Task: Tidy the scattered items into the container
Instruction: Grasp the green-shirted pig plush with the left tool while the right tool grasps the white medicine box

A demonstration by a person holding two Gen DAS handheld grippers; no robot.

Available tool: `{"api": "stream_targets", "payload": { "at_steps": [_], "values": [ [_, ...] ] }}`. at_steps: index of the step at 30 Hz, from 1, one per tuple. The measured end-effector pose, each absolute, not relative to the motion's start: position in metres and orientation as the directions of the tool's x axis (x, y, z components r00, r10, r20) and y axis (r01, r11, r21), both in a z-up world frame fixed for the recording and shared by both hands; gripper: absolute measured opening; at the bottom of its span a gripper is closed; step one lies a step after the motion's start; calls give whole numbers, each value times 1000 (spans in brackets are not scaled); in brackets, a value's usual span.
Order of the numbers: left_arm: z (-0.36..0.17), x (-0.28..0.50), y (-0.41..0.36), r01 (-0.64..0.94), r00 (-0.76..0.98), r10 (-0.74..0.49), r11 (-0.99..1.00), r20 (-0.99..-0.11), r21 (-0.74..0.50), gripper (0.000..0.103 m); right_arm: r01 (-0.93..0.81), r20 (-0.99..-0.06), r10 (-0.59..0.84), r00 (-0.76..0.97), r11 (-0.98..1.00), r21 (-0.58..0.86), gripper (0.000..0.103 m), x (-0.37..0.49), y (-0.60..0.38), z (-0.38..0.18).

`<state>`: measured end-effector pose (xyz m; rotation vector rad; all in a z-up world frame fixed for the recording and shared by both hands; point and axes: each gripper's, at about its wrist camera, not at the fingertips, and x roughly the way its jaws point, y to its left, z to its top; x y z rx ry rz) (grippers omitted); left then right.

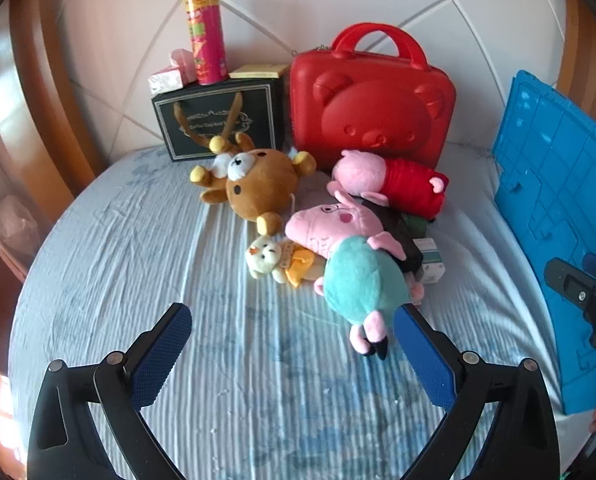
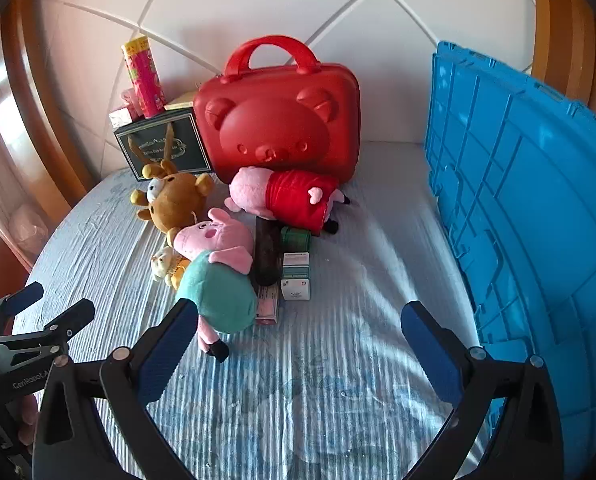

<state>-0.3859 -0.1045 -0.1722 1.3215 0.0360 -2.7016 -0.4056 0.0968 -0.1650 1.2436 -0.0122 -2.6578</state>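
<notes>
A pile of toys lies mid-bed: a brown bear plush (image 1: pixel 258 184) (image 2: pixel 178 200), a pink pig in a teal shirt (image 1: pixel 354 272) (image 2: pixel 218 280), a pig in a red dress (image 1: pixel 402 184) (image 2: pixel 290 196), a small cream plush (image 1: pixel 266 260) (image 2: pixel 164 262), and small boxes (image 2: pixel 296 276) (image 1: pixel 430 266). The blue crate (image 1: pixel 558 208) (image 2: pixel 538 216) stands at the right. My left gripper (image 1: pixel 292 332) is open and empty in front of the pile, also seen in the right wrist view (image 2: pixel 60 304). My right gripper (image 2: pixel 298 328) is open and empty.
A red bear-faced case (image 1: pixel 370 100) (image 2: pixel 278 120) and a dark gift bag (image 1: pixel 218 120) (image 2: pixel 166 148) stand against the white headboard. A pink chip can (image 1: pixel 206 36) (image 2: pixel 144 76) and small boxes sit on the bag. Wooden frame lies left and right.
</notes>
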Motion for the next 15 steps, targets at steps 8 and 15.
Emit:
{"api": "stream_targets", "payload": {
  "at_steps": [8,15],
  "values": [
    [-223,-457,-86,124,-497,-73,-992,-865,13,100,190,-834,-180,-521,-977,92,103,-471,95,-220],
    [-256,-511,-78,123,-424,-39,-992,-905,-15,96,191,-896,-160,-415,-978,87,81,-516,85,-270]
  ]
}}
